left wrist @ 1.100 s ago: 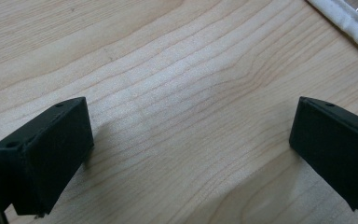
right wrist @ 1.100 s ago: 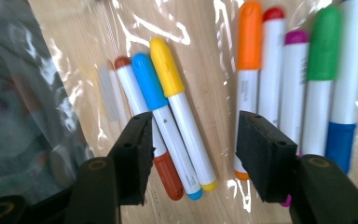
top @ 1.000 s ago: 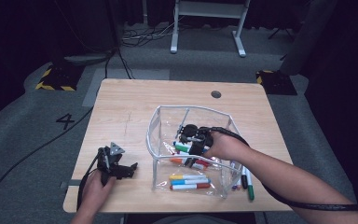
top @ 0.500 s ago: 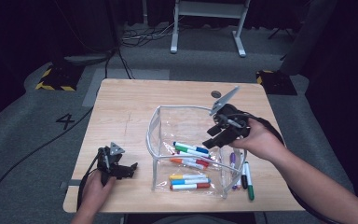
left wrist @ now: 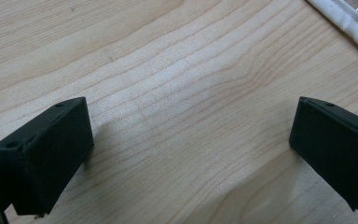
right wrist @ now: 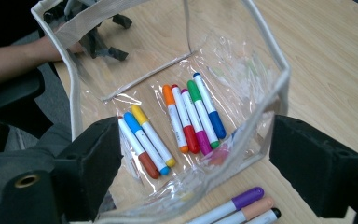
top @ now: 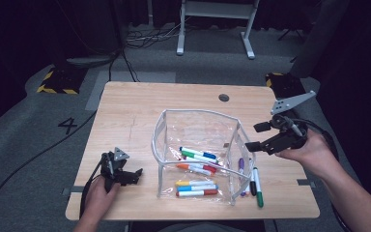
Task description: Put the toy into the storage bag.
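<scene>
Our left gripper (top: 125, 175) rests low on the table (top: 125, 111) near its front left corner, jaws wide apart with bare wood between them (left wrist: 186, 140); in its own view the pouch's white rim crosses the top right corner, just beside it. To its left the tabletop runs a short way to the side edge; behind it lies a broad stretch of bare wood up to the far edge.

The clear pouch (top: 171, 140) stands open in the middle, mouth up, with seven markers (right wrist: 191, 114) lying flat on its floor in two groups: three toward our side, four behind them. Its front wall sits close to the near table edge.

Right of the pouch, three more markers (top: 255, 181) lie on the wood, touching or just beside its wall and pointing toward the front edge.

Our right gripper (top: 261, 136) hangs above the table's right side, off the pouch's right wall, clear of everything. Its jaws have just been opening and stand wide apart, holding nothing.
</scene>
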{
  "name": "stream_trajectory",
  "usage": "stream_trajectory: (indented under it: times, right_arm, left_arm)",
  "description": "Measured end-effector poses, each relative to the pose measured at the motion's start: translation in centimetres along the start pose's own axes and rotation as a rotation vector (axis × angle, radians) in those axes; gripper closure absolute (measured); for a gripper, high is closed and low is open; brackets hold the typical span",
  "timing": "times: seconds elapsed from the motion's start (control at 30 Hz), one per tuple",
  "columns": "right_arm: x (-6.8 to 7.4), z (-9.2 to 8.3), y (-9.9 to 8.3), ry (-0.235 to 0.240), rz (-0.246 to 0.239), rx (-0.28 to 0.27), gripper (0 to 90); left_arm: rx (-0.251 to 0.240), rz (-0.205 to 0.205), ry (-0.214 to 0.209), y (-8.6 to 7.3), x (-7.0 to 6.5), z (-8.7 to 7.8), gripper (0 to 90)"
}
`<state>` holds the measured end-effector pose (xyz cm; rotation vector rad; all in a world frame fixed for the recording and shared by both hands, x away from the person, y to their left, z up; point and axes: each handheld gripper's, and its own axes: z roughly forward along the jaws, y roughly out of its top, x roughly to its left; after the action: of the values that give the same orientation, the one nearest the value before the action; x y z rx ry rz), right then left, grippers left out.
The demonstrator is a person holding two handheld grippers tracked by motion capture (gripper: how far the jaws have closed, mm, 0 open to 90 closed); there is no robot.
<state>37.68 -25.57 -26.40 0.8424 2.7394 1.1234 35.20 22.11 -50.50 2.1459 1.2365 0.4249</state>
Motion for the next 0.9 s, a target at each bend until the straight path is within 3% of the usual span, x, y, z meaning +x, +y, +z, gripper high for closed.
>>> stream_trajectory:
  times: [0.2,0.43,0.53,0.67,0.9]
  right_arm:
    - [-0.5,-1.0,-2.4,-0.111,0.017,0.000,22.1]
    - [-1.7,0.0,-5.8,-0.193,0.074,0.034,28.4]
    - [-2.7,1.0,-7.8,-0.181,0.116,0.061,31.7]
    - [-3.8,2.7,-10.3,-0.204,0.148,0.117,35.4]
    - [-4.5,5.8,-13.5,-0.171,0.211,0.204,37.0]
  left_arm:
    - [-0.001,0.001,0.000,0.0,0.0,0.0,0.0]
    - [0.000,0.000,0.000,0.0,0.0,0.0,0.0]
    - [0.000,0.000,0.000,0.0,0.0,0.0,0.0]
    - [0.000,0.000,0.000,0.0,0.0,0.0,0.0]
    - [0.000,0.000,0.000,0.0,0.0,0.0,0.0]
